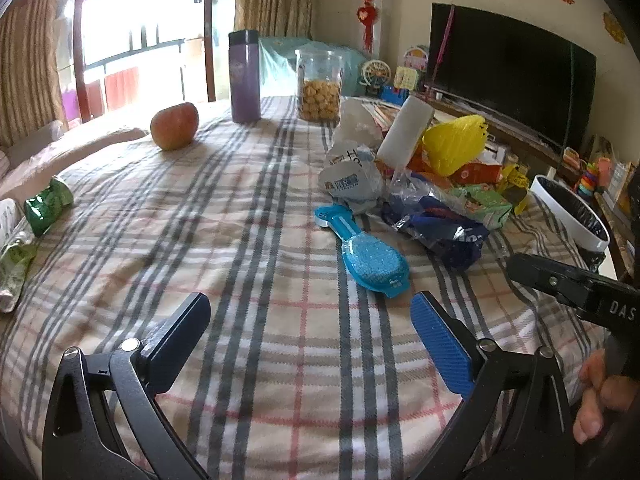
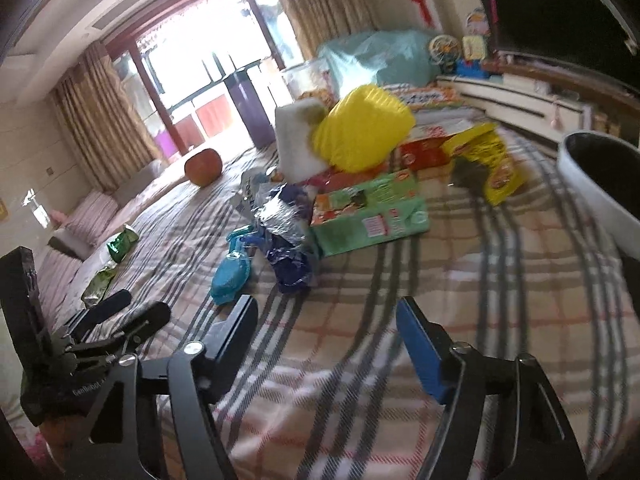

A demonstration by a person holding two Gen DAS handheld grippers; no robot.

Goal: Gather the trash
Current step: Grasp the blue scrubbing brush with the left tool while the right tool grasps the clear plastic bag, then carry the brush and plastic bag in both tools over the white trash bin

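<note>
Two Empty Grippers Closing In on the Litter Heap

Left wrist view: left gripper (image 1: pixel 310 306) low over the plaid tabletop (image 1: pixel 224 216), fingers wide apart, nothing between them. Just ahead, a blue brush (image 1: pixel 370 250); beyond it, the trash pile (image 1: pixel 432 176) of crumpled bags, a yellow bag (image 1: pixel 456 142) and a white roll (image 1: pixel 404 132). At far right, touching the tabletop's edge, a white-rimmed bin (image 1: pixel 576 216). Off to the left, well apart from the pile, a green wrapper (image 1: pixel 46 206). Further back, an apple (image 1: pixel 175 125), a purple flask (image 1: pixel 244 76) and a snack jar (image 1: pixel 319 86) — not trash, by the look of them.

Right wrist view, somewhat blurred: right gripper (image 2: pixel 326 330) also empty, fingers partly apart, aimed toward a dark blue wrapper (image 2: pixel 292 268) and a green carton (image 2: pixel 368 212) at the near edge of the pile. Bin rim at far right.

Step in hand, as a judgement: the approach, nothing picked up yet. Next move likely calls for lowering onto the nearest wrapper, pinching the thin foil without snagging the cloth, then carrying it right to the bin.
</note>
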